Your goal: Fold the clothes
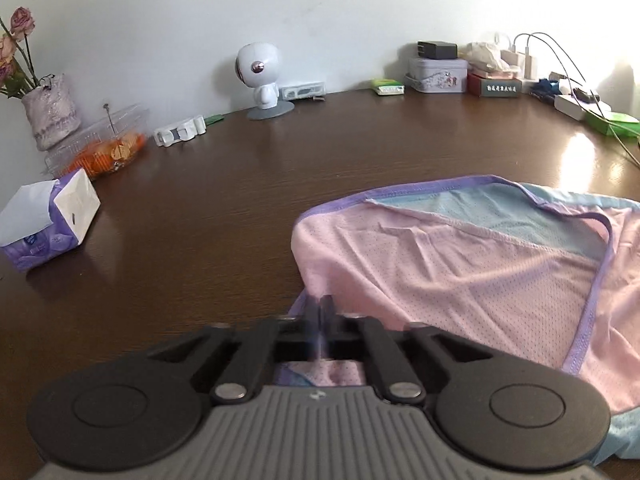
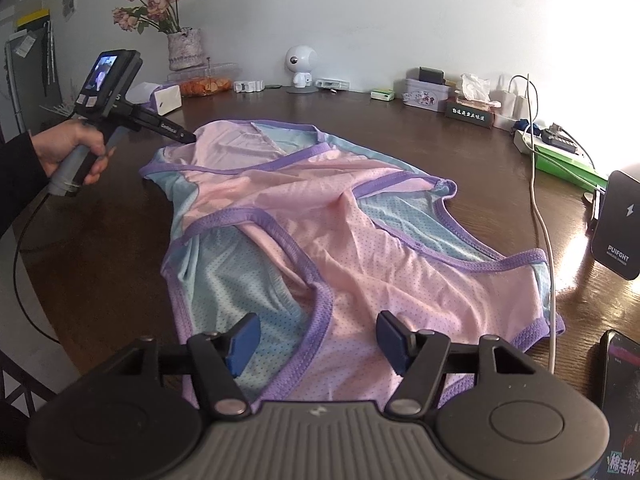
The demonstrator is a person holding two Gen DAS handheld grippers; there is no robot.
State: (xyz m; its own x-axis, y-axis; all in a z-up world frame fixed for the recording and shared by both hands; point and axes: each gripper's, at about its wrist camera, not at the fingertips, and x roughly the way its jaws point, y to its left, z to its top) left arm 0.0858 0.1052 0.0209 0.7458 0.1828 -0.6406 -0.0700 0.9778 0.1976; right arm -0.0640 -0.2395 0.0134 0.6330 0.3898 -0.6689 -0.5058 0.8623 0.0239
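Brown table [image 2: 100, 248], left tool [image 1: 320, 312] pinching pink garment [image 2: 320, 240], right tool [image 2: 316, 336] spread, white cable [image 2: 540, 200] alongside.

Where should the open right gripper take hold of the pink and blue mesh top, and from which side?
Best guess: the purple-trimmed hem lying right under the right gripper. Its jaws stand open above the mesh top with nothing pinched. Come down from above at the near edge. The binding is thicker than the mesh and pinches more easily. The left gripper is shut on the far edge.
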